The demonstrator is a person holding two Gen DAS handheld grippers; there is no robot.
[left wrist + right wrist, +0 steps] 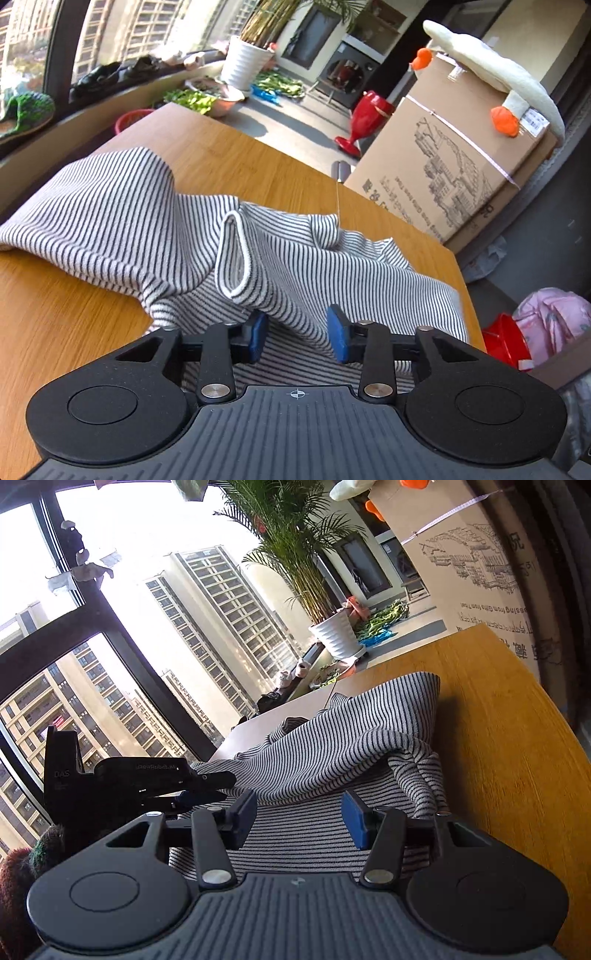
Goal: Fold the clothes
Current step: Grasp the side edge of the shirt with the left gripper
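Pinches a near fold of the striped shirt (110, 206) with the left gripper (297, 332), narrowed onto cloth. Holds the right gripper (299, 819) half-wide, empty, just above. Lies crumpled across the wooden table (55, 314). Likely soft, light, floppy; best taken at hems or corners.

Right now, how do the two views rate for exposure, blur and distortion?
Left wrist view: even sunlight, the striped shirt sharp, the wooden table slightly smeared toward the frame edge, the cardboard box bowed by the fisheye. Right wrist view: sky through the window blown out, the left gripper a dark backlit silhouette, the shirt casting a hard shadow on the table, the scene strongly tilted.
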